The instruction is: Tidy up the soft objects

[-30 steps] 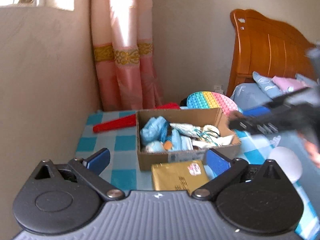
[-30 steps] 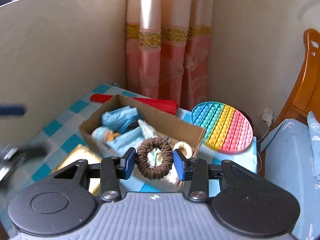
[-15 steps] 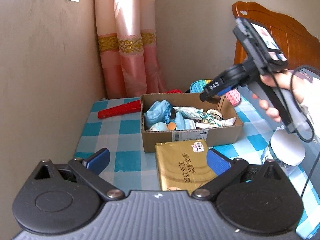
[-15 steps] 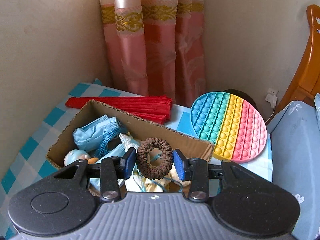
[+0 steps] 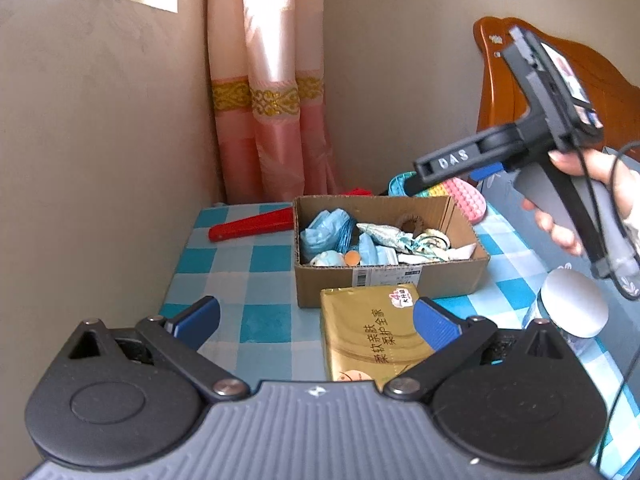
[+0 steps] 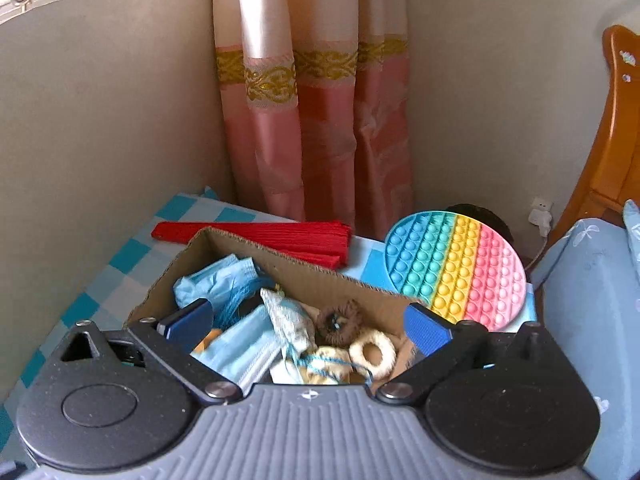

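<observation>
Where cardboard box (image 6: 328,276) gapes, fuzzy brown ring (image 6: 338,322).

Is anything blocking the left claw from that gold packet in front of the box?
Nothing visible. The left claw is open, and the gold packet lies flat between its fingers, in front of the box.
</observation>
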The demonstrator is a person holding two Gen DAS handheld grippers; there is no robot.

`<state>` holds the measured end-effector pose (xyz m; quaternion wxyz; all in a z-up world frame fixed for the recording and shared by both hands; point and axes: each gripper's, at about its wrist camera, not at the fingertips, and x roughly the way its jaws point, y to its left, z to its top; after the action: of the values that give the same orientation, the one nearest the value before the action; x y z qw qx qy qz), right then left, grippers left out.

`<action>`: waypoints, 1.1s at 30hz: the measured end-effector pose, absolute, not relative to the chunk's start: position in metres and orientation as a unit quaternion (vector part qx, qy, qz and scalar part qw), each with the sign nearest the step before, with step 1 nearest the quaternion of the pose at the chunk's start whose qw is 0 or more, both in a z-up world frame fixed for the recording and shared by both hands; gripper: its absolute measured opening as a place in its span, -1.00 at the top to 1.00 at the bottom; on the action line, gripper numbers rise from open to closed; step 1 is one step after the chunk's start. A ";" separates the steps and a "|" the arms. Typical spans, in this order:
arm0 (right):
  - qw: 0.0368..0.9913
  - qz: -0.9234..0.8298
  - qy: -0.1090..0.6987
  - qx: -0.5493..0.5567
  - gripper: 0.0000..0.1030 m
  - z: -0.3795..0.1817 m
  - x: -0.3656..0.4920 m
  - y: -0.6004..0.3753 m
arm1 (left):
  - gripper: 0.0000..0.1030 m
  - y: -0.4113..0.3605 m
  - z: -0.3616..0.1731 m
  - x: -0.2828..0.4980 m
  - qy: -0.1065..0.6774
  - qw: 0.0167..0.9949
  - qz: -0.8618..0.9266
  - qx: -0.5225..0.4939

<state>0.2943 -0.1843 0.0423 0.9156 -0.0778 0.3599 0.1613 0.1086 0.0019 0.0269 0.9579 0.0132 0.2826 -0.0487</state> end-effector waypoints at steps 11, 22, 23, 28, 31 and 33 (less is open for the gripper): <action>0.918 0.141 0.360 -0.087 -1.00 0.059 0.202 -0.197 | -0.99 0.003 0.037 0.082 0.273 0.962 0.003 0.014; 0.926 0.051 0.373 -0.032 -1.00 0.057 0.095 -0.211 | -0.99 0.007 0.048 0.051 0.291 0.955 0.053 0.005; 0.927 0.046 0.372 -0.027 -1.00 0.056 0.085 -0.212 | -0.99 0.008 0.048 0.048 0.294 0.954 0.054 0.003; 0.931 0.033 0.363 -0.024 -1.00 0.056 0.048 -0.210 | -0.99 0.004 0.044 0.040 0.317 0.947 0.050 0.004; 0.933 0.031 0.357 -0.021 -1.00 0.057 0.031 -0.210 | -0.99 -0.002 0.043 0.032 0.323 0.945 0.044 0.008; 0.934 0.030 0.354 -0.024 -1.00 0.057 0.022 -0.209 | -0.99 -0.005 0.042 0.029 0.328 0.944 0.039 0.010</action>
<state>0.0217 -0.2089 0.0569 0.9343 -0.0242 0.3542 0.0304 0.0286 -0.0055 0.0416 0.9437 0.0099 0.3284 0.0387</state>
